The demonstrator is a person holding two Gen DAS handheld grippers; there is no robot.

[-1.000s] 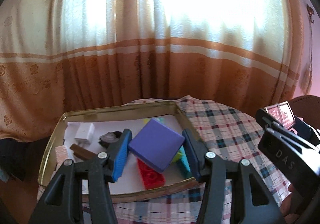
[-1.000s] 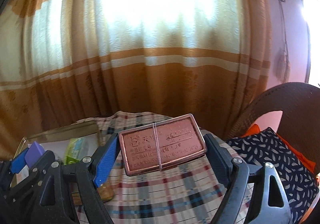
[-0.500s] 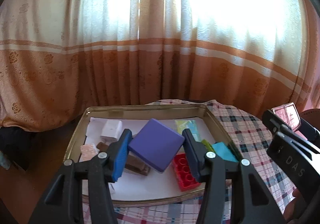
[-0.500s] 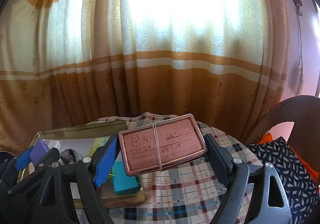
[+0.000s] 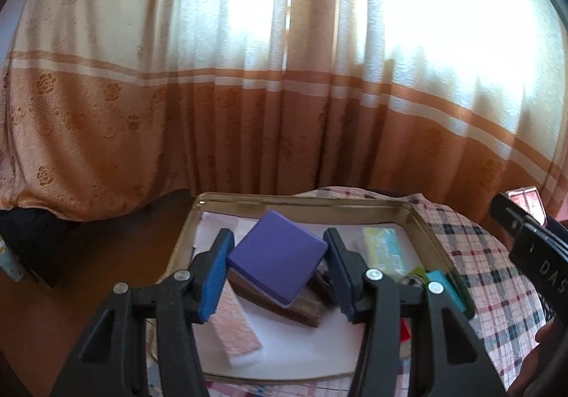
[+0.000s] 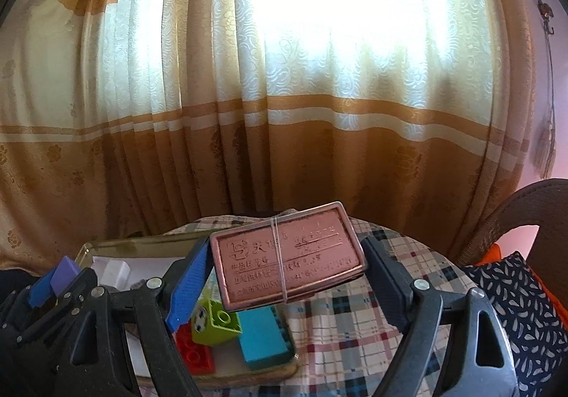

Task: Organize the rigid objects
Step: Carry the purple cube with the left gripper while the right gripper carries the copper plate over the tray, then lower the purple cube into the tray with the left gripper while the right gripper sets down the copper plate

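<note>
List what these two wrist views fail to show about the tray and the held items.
- Left wrist view: the purple square block and left gripper hide the tray middle; the brown bar shows only partly.
- Left wrist view: the copper tin is cut by the right gripper's body.
- Right wrist view: the copper tin's embossed text is too small to read.
- Right wrist view: the right gripper covers part of the tray.

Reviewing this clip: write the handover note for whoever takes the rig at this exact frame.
Left gripper: shut on the purple tile, held above the tray.
Right gripper: shut on the copper tin, over the checked cloth at the tray's right side.
In the tray: pink block, brown bar, red brick, green brick, teal block.
Done: those pieces are in the tray.
Left: set down tile and tin.
</note>
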